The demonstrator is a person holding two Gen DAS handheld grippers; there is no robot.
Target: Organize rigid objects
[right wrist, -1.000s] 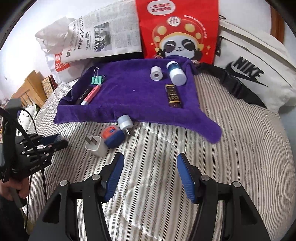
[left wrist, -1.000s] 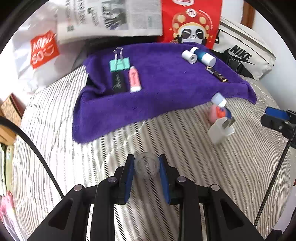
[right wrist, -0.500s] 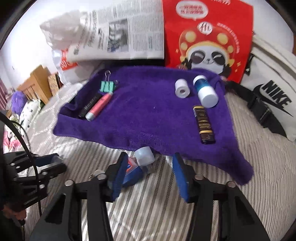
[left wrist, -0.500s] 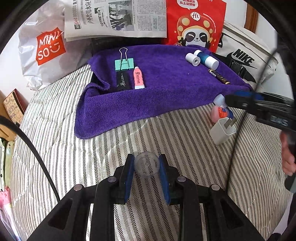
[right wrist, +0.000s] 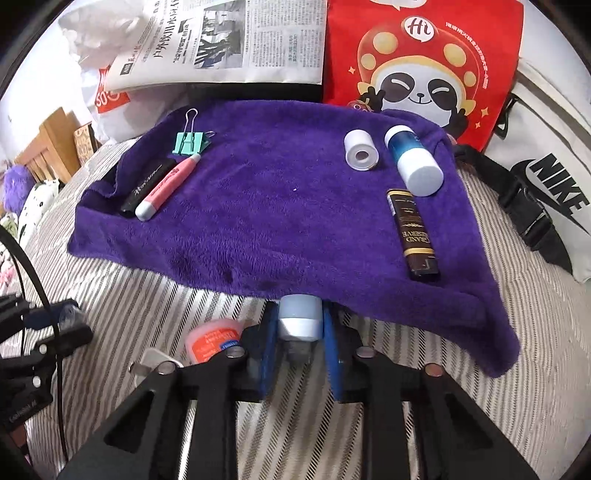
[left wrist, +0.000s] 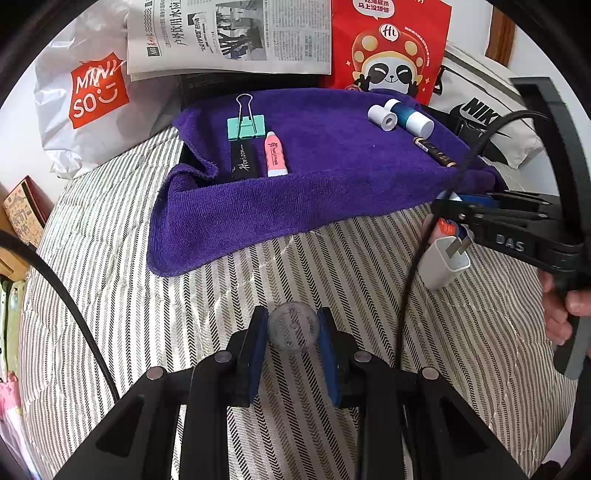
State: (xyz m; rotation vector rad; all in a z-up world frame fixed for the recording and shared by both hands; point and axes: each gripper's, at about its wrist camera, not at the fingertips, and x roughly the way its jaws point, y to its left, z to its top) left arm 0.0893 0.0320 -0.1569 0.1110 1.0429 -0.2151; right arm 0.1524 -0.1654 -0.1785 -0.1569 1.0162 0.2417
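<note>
On the striped bed cover my left gripper (left wrist: pixel 293 328) is shut on a clear round lid (left wrist: pixel 293 326). At the purple towel's (right wrist: pixel 280 206) near edge, my right gripper (right wrist: pixel 298 314) is closing tight on a small pale-blue-capped bottle (right wrist: pixel 298 326), its pads pressing both sides. A white charger plug (left wrist: pixel 443 264) and an orange round case (right wrist: pixel 212 338) lie beside it. The towel carries a teal binder clip (right wrist: pixel 190 142), a black tube (right wrist: pixel 146 186), a pink tube (right wrist: pixel 166 188), a white tape roll (right wrist: pixel 360 151), a blue bottle (right wrist: pixel 412 162) and a dark brown tube (right wrist: pixel 413 232).
A newspaper (left wrist: pixel 229 35), a red panda bag (left wrist: pixel 388 48), a white Miniso bag (left wrist: pixel 85 99) and a white Nike bag (right wrist: pixel 546 173) with a black strap line the far side. A person's hand (left wrist: pixel 565 310) holds the right gripper. A black cable (left wrist: pixel 436 221) hangs by the charger.
My right gripper moved forward and down to the towel's edge, and its jaws closed from wide apart onto the small blue-capped bottle. The left gripper kept still with the clear lid.
</note>
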